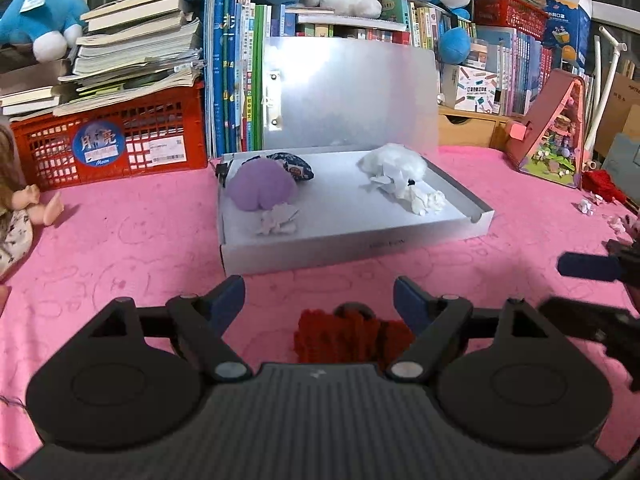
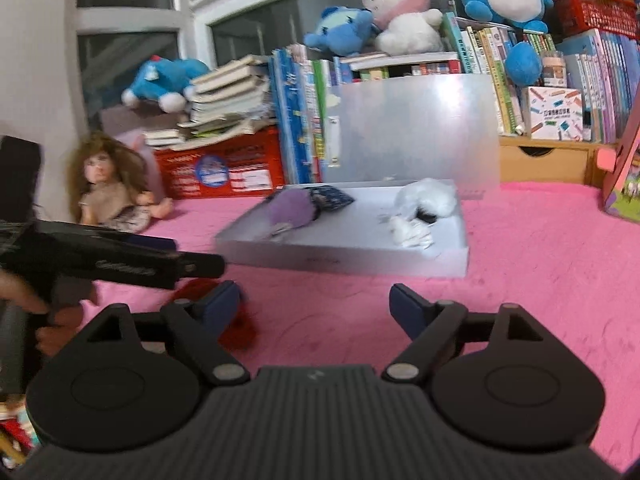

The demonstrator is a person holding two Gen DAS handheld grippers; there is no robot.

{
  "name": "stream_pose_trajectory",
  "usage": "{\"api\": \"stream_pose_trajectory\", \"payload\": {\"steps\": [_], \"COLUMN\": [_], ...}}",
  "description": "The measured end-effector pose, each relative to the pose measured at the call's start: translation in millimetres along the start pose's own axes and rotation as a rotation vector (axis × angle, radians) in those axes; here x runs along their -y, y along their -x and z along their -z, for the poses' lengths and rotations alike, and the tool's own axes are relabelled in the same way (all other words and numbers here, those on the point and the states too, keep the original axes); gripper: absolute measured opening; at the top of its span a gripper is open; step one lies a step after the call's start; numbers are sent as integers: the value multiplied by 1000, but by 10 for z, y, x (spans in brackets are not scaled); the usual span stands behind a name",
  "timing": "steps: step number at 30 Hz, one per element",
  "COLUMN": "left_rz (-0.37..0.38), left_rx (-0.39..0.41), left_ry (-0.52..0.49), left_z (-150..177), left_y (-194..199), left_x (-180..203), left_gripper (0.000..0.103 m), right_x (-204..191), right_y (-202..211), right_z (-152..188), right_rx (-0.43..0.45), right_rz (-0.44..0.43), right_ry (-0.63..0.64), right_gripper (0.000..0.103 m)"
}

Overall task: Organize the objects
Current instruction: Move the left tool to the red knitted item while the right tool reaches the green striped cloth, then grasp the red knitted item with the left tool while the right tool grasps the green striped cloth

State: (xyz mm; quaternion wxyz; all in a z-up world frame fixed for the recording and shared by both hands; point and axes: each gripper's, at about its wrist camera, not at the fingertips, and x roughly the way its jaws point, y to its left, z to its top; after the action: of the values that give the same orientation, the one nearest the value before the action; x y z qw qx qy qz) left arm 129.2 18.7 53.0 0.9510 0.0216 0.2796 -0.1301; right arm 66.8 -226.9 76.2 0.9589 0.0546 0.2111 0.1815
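Observation:
A shallow grey box (image 1: pixel 476 216) with its lid up stands on the pink cloth. It holds a purple plush (image 1: pixel 262 188), a dark patterned pouch (image 1: pixel 296 166), white fluff (image 1: pixel 394 162) and paper scraps (image 1: pixel 278 222). A red knitted piece (image 1: pixel 348 338) lies on the cloth just in front of the box. My left gripper (image 1: pixel 320 300) is open over it, the pads apart from it. At the right edge my right gripper (image 1: pixel 554 286) shows. In the right wrist view the right gripper (image 2: pixel 316 306) is open and empty. The red piece (image 2: pixel 240 326) lies behind its left finger, under the left gripper (image 2: pixel 196 256).
A red crate (image 1: pixel 116 144) stacked with books, upright books (image 1: pixel 232 80) and plush toys line the back. A doll (image 1: pixel 16 208) sits at the left. At the right are a pink house model (image 1: pixel 554 132), another red piece (image 1: pixel 600 184) and small scraps (image 1: pixel 588 205).

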Motion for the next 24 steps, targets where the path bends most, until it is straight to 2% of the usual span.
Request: {"api": "stream_pose_trajectory", "payload": {"steps": [4, 7, 11, 14, 16, 17, 18, 20, 21, 24], "left_rz": [23, 40, 46, 39, 37, 38, 39, 41, 42, 47], "left_rx": [-3, -1, -17, -31, -38, -41, -45, -46, -45, -46], "left_ry": [40, 63, 40, 6, -12, -18, -23, -25, -21, 6], "left_z": [36, 56, 90, 123, 141, 148, 154, 164, 164, 154], "left_y": [110, 160, 143, 97, 65, 51, 35, 13, 4, -17], "left_x": [-39, -39, 41, 113, 156, 171, 183, 198, 199, 179], "left_gripper": [86, 88, 89, 89, 89, 89, 89, 90, 90, 90], "right_x": [-69, -154, -354, -459, -503, -512, -516, -497, -493, -446], "right_y": [238, 310, 275, 194, 147, 117, 90, 77, 94, 153], "right_z": [109, 182, 315, 387, 427, 442, 455, 475, 478, 448], "right_rx": [14, -8, -52, -93, -113, -128, -141, -145, -135, -87], "right_rz": [-35, -75, -64, -82, -98, -97, -89, -74, -60, 120], "right_ry": [-9, 26, 125, 144, 132, 124, 115, 95, 87, 109], "right_gripper": [93, 96, 96, 94, 84, 76, 61, 44, 39, 35]}}
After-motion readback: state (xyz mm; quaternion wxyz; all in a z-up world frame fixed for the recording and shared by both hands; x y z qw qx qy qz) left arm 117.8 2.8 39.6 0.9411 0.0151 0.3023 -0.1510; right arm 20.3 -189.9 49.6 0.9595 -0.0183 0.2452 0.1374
